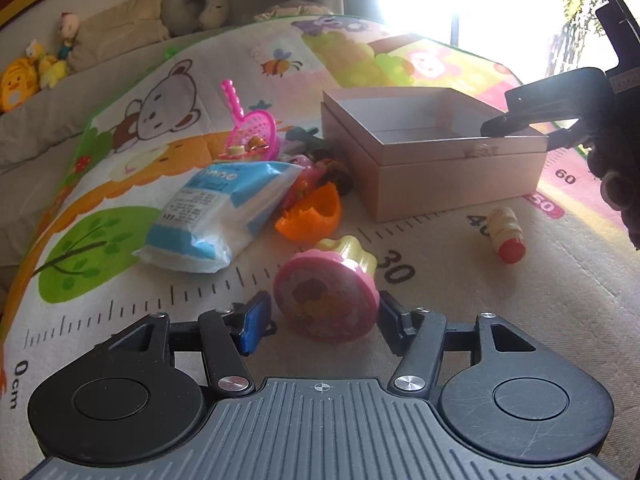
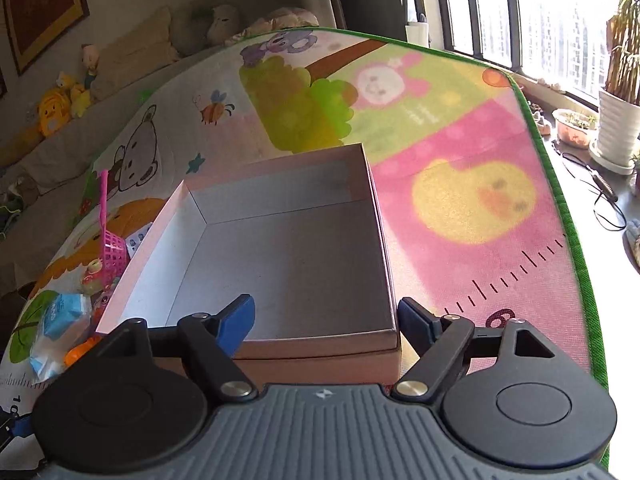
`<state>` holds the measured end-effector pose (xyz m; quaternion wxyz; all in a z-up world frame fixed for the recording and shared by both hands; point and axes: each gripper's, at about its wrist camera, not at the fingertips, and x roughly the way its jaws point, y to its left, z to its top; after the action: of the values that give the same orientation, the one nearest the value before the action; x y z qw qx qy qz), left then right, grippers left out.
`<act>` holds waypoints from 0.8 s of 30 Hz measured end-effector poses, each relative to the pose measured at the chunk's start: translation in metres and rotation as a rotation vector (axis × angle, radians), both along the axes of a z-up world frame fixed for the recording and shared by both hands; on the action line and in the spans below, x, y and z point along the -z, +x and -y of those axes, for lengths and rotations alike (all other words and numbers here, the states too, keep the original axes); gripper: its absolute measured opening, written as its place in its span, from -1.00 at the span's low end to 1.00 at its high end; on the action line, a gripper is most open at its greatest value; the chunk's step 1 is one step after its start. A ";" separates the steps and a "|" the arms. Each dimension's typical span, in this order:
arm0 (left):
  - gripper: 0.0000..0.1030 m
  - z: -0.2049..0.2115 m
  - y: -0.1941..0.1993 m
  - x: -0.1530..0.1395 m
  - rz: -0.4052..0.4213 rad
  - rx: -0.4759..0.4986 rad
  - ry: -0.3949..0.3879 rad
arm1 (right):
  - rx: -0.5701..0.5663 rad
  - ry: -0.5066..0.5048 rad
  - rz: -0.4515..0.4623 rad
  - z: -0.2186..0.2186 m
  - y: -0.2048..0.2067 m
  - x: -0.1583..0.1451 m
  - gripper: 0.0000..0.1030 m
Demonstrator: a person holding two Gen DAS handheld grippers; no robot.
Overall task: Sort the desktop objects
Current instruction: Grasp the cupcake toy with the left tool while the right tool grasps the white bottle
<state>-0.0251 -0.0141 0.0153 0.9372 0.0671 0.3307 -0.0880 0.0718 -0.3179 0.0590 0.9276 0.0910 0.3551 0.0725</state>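
A round pink toy with a yellow fluted top (image 1: 326,300) lies on its side on the play mat, and my left gripper (image 1: 324,320) is shut on it, one blue pad on each side. Behind it lie an orange shell half (image 1: 312,216), a blue and white tissue pack (image 1: 208,216), a pink scoop net (image 1: 252,128) and a small doll (image 1: 320,168). A small bottle with a red cap (image 1: 508,236) lies to the right. My right gripper (image 2: 326,316) hangs open over the near right corner of the empty pink box (image 2: 152,256), nothing between its pads; the left wrist view shows this gripper (image 1: 516,136) above the box (image 1: 440,168).
The colourful play mat (image 2: 460,152) has a printed ruler along its front and a green edge on the right. Plush toys (image 1: 24,80) and cushions line the sofa behind. Plant pots (image 2: 618,128) and a cable lie on the sill beyond the mat.
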 end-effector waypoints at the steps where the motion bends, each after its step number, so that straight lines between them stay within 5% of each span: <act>1: 0.40 -0.002 -0.001 0.000 0.006 -0.005 0.004 | -0.024 0.014 0.001 -0.004 0.001 -0.001 0.55; 7: 0.86 -0.012 -0.011 -0.006 0.012 -0.005 -0.016 | -0.124 -0.049 0.064 -0.018 -0.026 -0.020 0.59; 14: 0.86 -0.001 0.005 0.001 0.000 -0.008 -0.039 | -0.261 -0.067 0.081 -0.023 -0.091 -0.026 0.67; 17: 0.68 0.006 0.009 0.004 -0.008 -0.002 -0.048 | -0.284 -0.086 0.084 -0.035 -0.107 -0.011 0.67; 19: 0.21 0.008 0.011 0.004 -0.020 -0.006 -0.040 | -0.276 -0.100 0.075 -0.042 -0.108 -0.001 0.66; 22: 0.15 0.007 0.008 -0.001 -0.010 -0.005 -0.020 | -0.280 -0.125 0.044 -0.051 -0.102 0.009 0.21; 24: 0.15 0.007 0.002 -0.009 0.005 0.007 0.006 | -0.288 -0.134 0.035 -0.055 -0.098 0.012 0.13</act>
<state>-0.0226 -0.0209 0.0238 0.9375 0.0714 0.3285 -0.0903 -0.0260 -0.2632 0.0473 0.9176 -0.0242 0.3523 0.1825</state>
